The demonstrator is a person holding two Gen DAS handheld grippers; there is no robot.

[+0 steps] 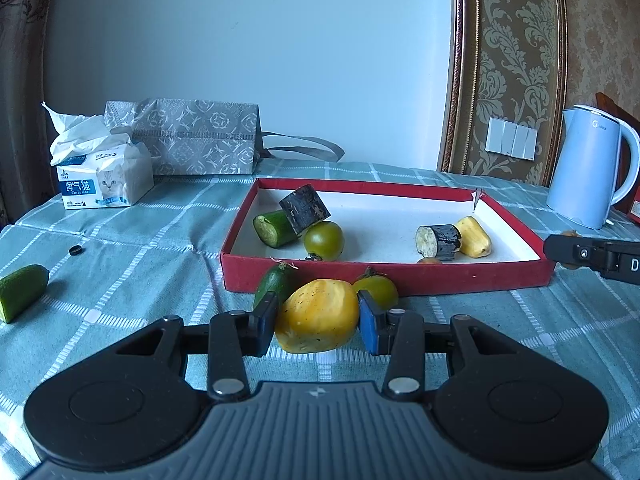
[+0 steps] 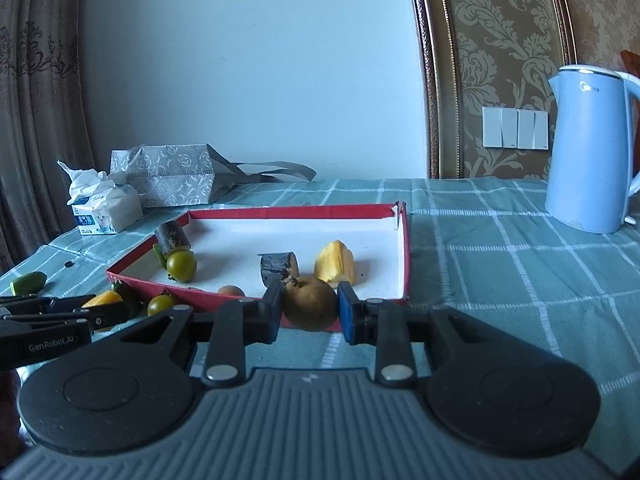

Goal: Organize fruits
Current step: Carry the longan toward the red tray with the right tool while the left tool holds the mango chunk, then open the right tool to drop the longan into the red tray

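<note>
Yellow fruit point(image 1: 317, 316) pinched in the left tongs point(image 1: 317, 322), just outside the red tray point(image 1: 384, 278). Right tongs point(image 2: 309, 312) grip a brown pear point(image 2: 310, 304) at the tray's near wall.

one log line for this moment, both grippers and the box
left gripper: around yellow fruit, on cloth | right gripper: around brown fruit, outside box | red box: holds several pieces

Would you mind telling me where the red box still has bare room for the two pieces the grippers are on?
The red box is bare through its middle, between the green tomato and the dark cut piece, and along the back wall. The left corner is crowded: cucumber chunk and dark block touch. The yellow wedge fills the right front.
</note>
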